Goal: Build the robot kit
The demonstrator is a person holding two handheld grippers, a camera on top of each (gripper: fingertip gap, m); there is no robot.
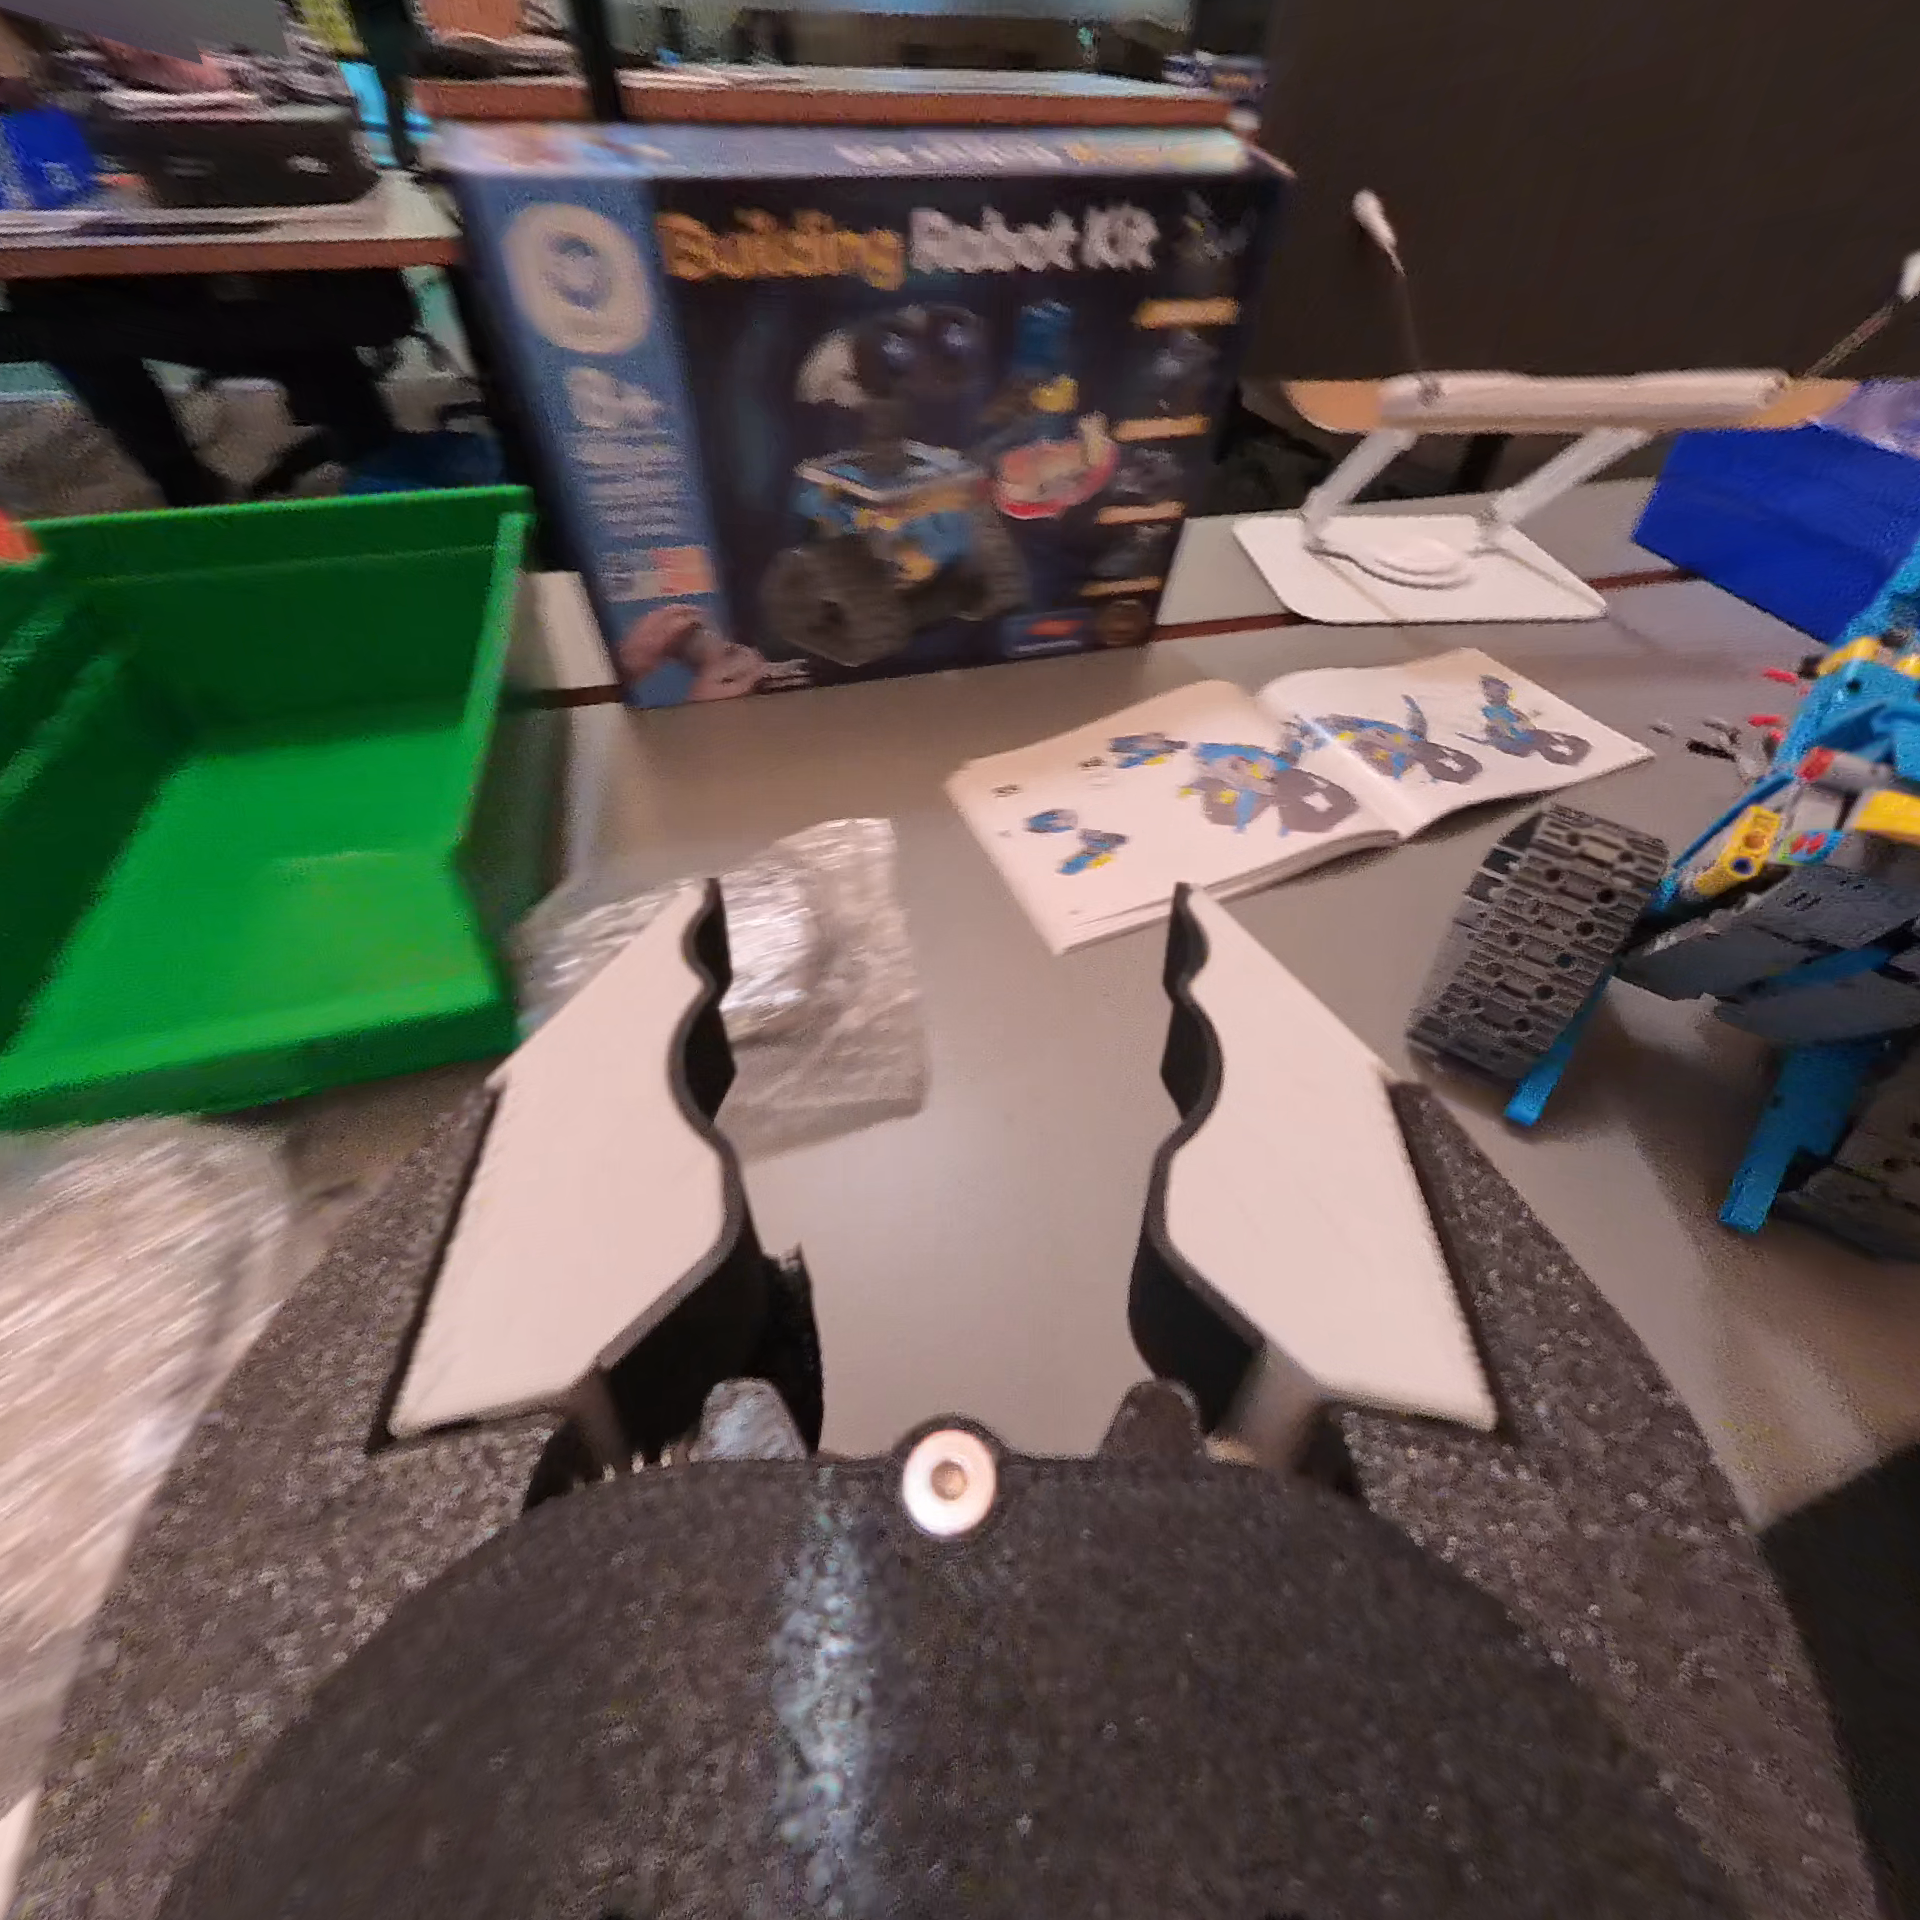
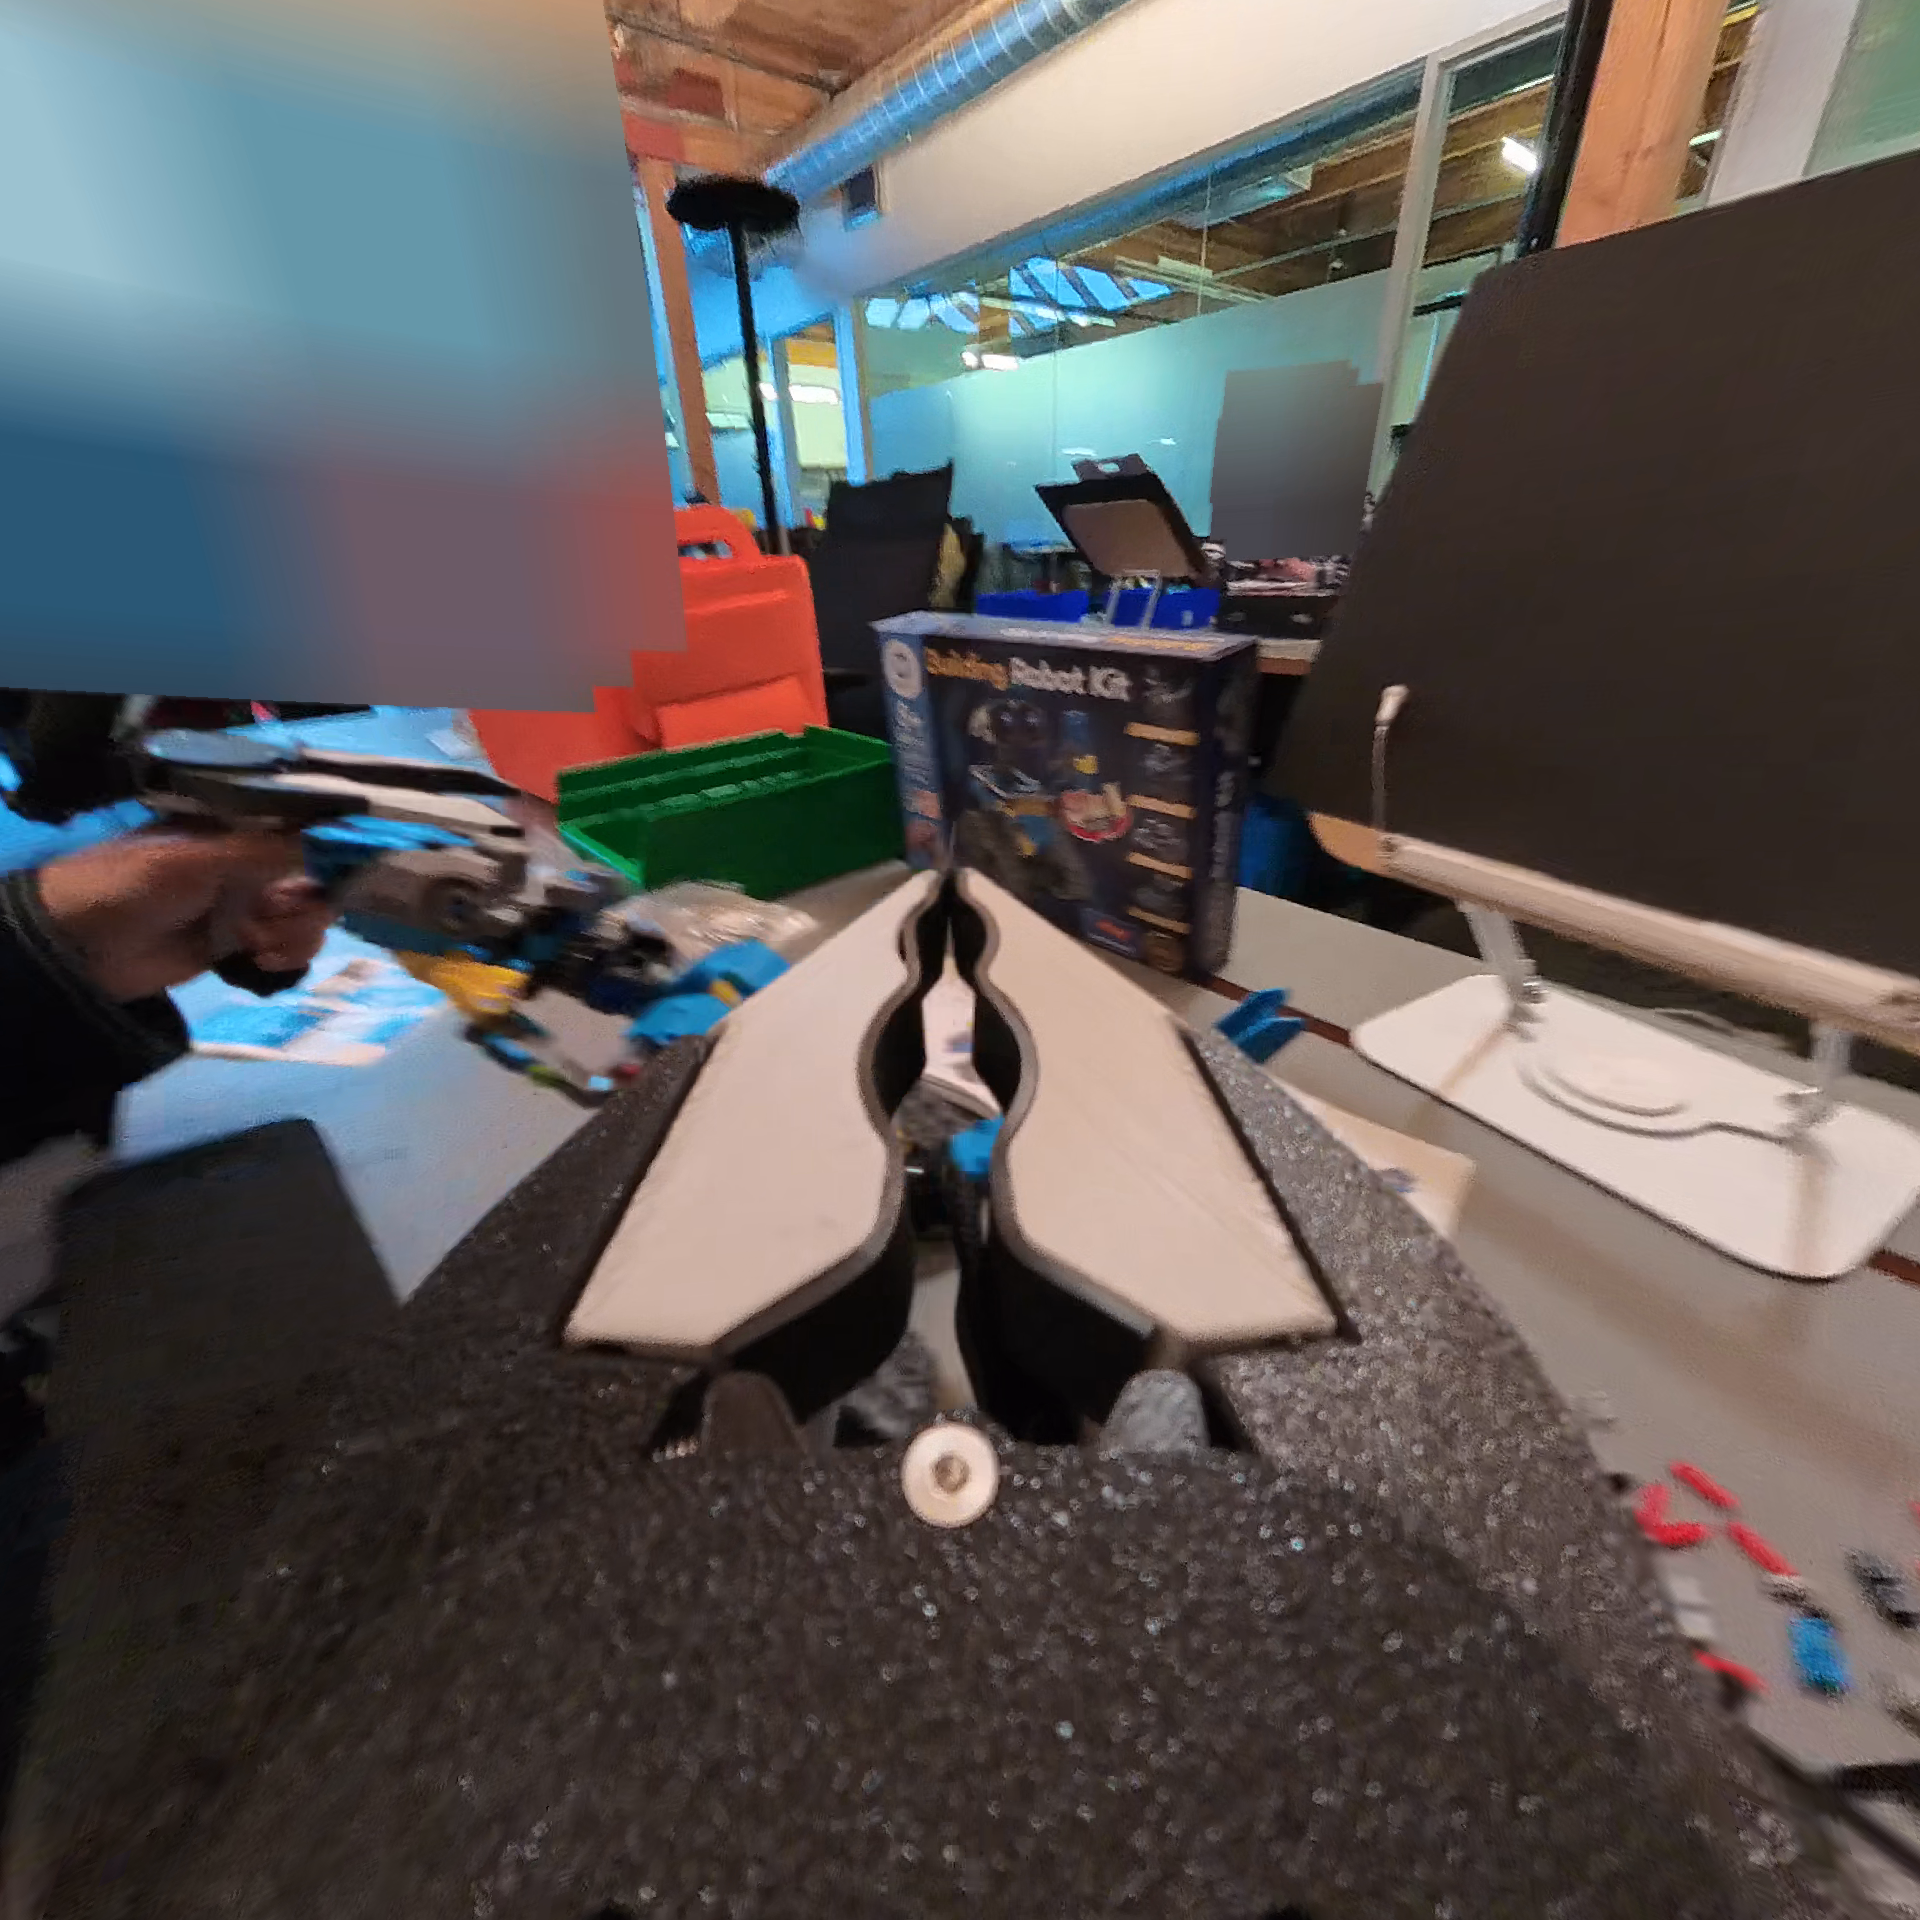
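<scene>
**On the surface: left tongs spread and empty, right tongs pressed together**

Left wrist view: left tongs (image 1: 945,935) spread wide, nothing between the fingers, hovering over the grey surface (image 1: 997,1195). Clear plastic bag (image 1: 821,977) lies just past the left finger. Green bin (image 1: 260,790) sits to the left, kit box (image 1: 883,416) stands upright behind. Open instruction booklet (image 1: 1288,779) lies flat ahead-right. Blue tracked model (image 1: 1725,956) at right edge, white stand (image 1: 1434,540) beyond it.

Right wrist view: right tongs (image 2: 951,894) pressed together at the tips, nothing visibly pinched. Blue model parts (image 2: 977,1148) show through the gap lower down, below the fingers. A hand (image 2: 177,914) at far left holds the other gripper, blurred. Small red and blue loose pieces (image 2: 1756,1579) lie on the surface at lower right.
</scene>
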